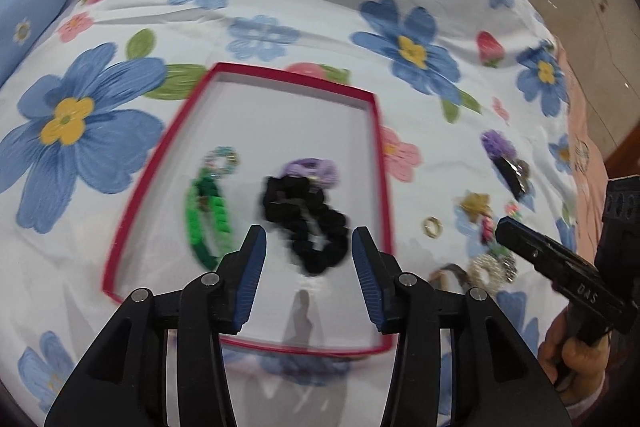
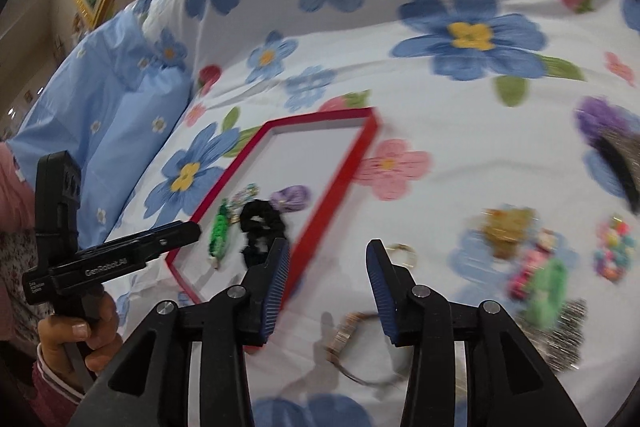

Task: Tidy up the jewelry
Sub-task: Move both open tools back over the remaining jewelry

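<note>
A bed is covered by a white sheet [image 1: 280,3] printed with blue, pink and red flowers, on which a shallow red-rimmed tray [image 1: 378,131] is laid. To the tray's right, loose pieces are scattered directly on the sheet: a gold ring [image 1: 433,227], a gold star-shaped piece [image 1: 476,203], a purple scrunchie [image 1: 496,143] and a thin bracelet [image 2: 348,343]. A blue pillow [image 2: 120,99] is seen at the far left.
</note>
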